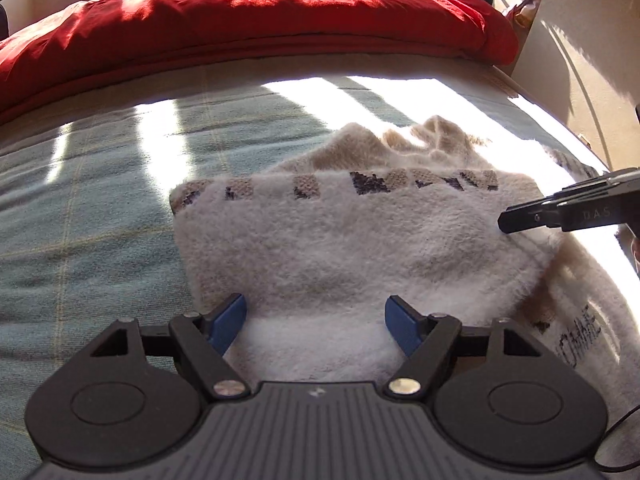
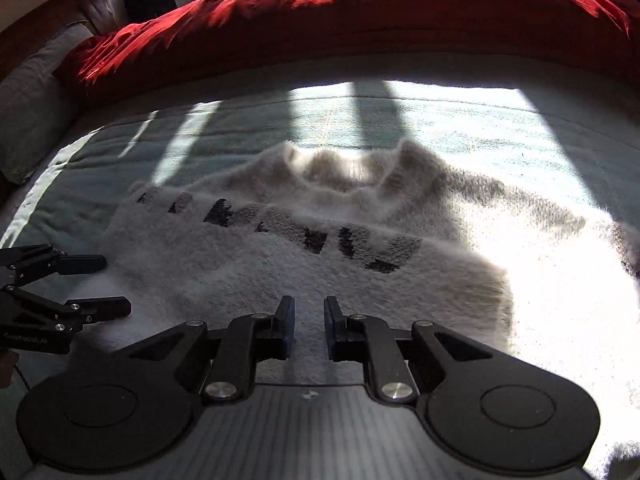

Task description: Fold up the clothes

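A fluffy white sweater [image 1: 340, 248] with a band of dark and tan blocks lies on the bed, its left part folded over the body. It also shows in the right wrist view [image 2: 320, 264], collar at the far side. My left gripper [image 1: 316, 320] is open, low over the sweater's near edge, fingers spread wide with fabric between them, not gripped. My right gripper [image 2: 309, 328] hovers over the sweater's near edge, jaws a narrow gap apart, holding nothing. The right gripper also shows in the left wrist view [image 1: 520, 220]; the left gripper shows open in the right wrist view [image 2: 104, 284].
The bed has a pale green checked sheet [image 1: 88, 208]. A red duvet [image 1: 240, 28] is bunched along the far side. A grey pillow [image 2: 28, 112] lies at the left. A wall [image 1: 592, 60] stands past the bed's right edge.
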